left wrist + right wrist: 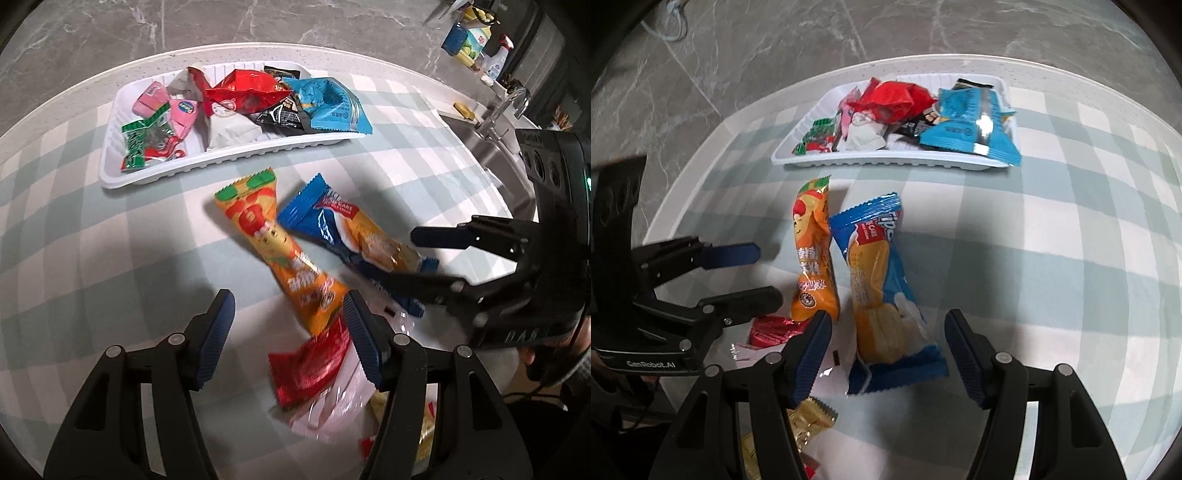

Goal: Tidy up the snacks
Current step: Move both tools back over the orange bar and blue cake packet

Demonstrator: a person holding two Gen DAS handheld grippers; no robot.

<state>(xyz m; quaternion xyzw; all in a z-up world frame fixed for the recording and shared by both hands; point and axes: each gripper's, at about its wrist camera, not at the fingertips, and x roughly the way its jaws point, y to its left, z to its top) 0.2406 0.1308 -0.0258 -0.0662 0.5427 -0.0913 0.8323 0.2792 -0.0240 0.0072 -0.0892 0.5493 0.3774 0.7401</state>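
Observation:
A white tray [155, 177] [886, 162] at the far side of the checked tablecloth holds several snack packets. In front of it lie an orange packet [280, 254] [814, 258] and a blue cake packet [347, 236] [882, 291], side by side. A red-and-clear packet [314, 365] [768, 332] and a gold packet [809, 421] lie nearer. My left gripper [288, 339] [764, 273] is open and empty, by the orange packet's near end. My right gripper [886, 354] [402, 254] is open, its fingers on either side of the blue packet's near end.
A steel sink with a tap [506, 110] is at the table's right, with bottles and boxes [476, 40] behind it. Grey marble floor [775, 55] lies beyond the table's curved far edge.

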